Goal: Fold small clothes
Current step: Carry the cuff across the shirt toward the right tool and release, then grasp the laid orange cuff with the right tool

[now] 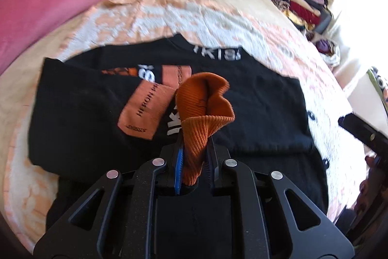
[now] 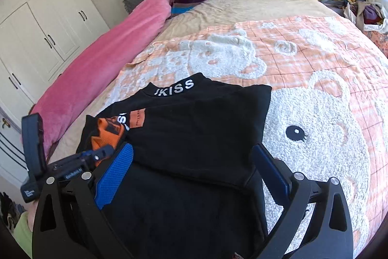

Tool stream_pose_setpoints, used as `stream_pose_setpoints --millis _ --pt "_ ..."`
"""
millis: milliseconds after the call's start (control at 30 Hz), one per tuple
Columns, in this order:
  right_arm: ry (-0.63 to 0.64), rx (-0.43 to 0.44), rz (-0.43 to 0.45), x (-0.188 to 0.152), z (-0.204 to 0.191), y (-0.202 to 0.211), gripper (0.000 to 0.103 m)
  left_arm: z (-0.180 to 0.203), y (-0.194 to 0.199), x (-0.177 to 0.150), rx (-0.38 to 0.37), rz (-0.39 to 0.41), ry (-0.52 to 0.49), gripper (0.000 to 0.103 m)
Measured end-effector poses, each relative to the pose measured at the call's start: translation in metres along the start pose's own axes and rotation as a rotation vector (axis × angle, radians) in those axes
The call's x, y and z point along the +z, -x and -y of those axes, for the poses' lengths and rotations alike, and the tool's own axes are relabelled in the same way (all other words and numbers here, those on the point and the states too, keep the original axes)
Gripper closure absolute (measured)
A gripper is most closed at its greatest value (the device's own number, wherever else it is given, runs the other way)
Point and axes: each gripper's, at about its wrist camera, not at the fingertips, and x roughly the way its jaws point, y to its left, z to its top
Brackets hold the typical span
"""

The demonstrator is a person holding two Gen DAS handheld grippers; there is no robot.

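Lying on the bear blanket, the black top looks soft and limp, best taken by cuffs or hems. The left gripper, angled steeply down over it, is clamped on the orange ribbed cuff. The right gripper hovers above, jaws wide and empty.

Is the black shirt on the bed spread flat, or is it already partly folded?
Partly folded. The black shirt has one sleeve laid across its body, and the left gripper pinches that sleeve's orange cuff.
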Motion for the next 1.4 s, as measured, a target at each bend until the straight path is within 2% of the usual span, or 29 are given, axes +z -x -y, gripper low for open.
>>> stream_pose_setpoints --millis 100,200,267,333,433,533,667,767,800,867,933,1033,1133,1200,1233,1267,1333,1400 --pt "-0.002 0.003 -0.011 -0.002 -0.001 -0.004 0.005 0.002 -0.006 -0.002 -0.016 -0.019 -0.02 0.091" --pt "0.006 -0.002 -0.026 -0.003 -0.005 -0.009 0.005 0.006 -0.011 -0.005 -0.032 -0.04 -0.042 0.082" --pt "0.014 -0.002 -0.032 -0.004 -0.008 -0.011 0.005 0.007 -0.011 -0.007 -0.064 -0.06 -0.044 0.065" --pt "0.027 -0.003 -0.035 -0.003 -0.013 -0.012 0.005 0.007 -0.009 -0.008 -0.112 -0.059 -0.016 0.054" --pt "0.036 0.002 -0.033 0.001 -0.019 -0.013 0.005 0.009 -0.002 -0.007 -0.117 -0.059 -0.015 0.054" --pt "0.031 0.043 -0.052 0.003 -0.025 -0.019 0.005 0.0 0.011 0.001 -0.08 -0.024 -0.002 0.054" --pt "0.053 0.09 -0.111 0.003 -0.04 -0.037 0.005 -0.035 0.031 0.019 0.065 0.062 0.039 0.054" --pt "0.11 0.112 -0.17 0.001 -0.059 -0.06 0.005 -0.061 0.04 0.028 0.164 0.099 0.072 0.054" --pt "0.128 0.112 -0.181 0.001 -0.063 -0.066 0.005 -0.072 0.043 0.031 0.218 0.115 0.085 0.054" --pt "0.172 0.121 -0.204 0.001 -0.075 -0.08 0.005 -0.088 0.047 0.035 0.266 0.127 0.109 0.054" --pt "0.206 0.134 -0.223 0.001 -0.085 -0.09 0.005 -0.104 0.046 0.039 0.285 0.126 0.142 0.054" --pt "0.215 0.179 -0.245 0.002 -0.091 -0.106 0.005 -0.109 0.039 0.04 0.269 0.107 0.16 0.054" --pt "0.223 0.163 -0.286 0.001 -0.094 -0.124 0.005 -0.105 0.033 0.042 0.251 0.09 0.15 0.053" --pt "0.216 0.173 -0.308 -0.002 -0.095 -0.131 0.011 -0.105 0.03 0.042 0.244 0.084 0.151 0.053" --pt "0.212 0.184 -0.321 -0.004 -0.096 -0.134 0.027 -0.106 0.029 0.043 0.245 0.083 0.155 0.053" --pt "0.211 0.186 -0.334 -0.007 -0.096 -0.137 0.034 -0.105 0.028 0.043 0.243 0.08 0.157 0.053" --pt "0.216 0.178 -0.329 -0.011 -0.097 -0.138 0.038 -0.105 0.029 0.04 0.243 0.082 0.161 0.053" --pt "0.203 0.194 -0.321 -0.012 -0.095 -0.137 0.053 -0.104 0.028 0.04 0.241 0.083 0.158 0.053"
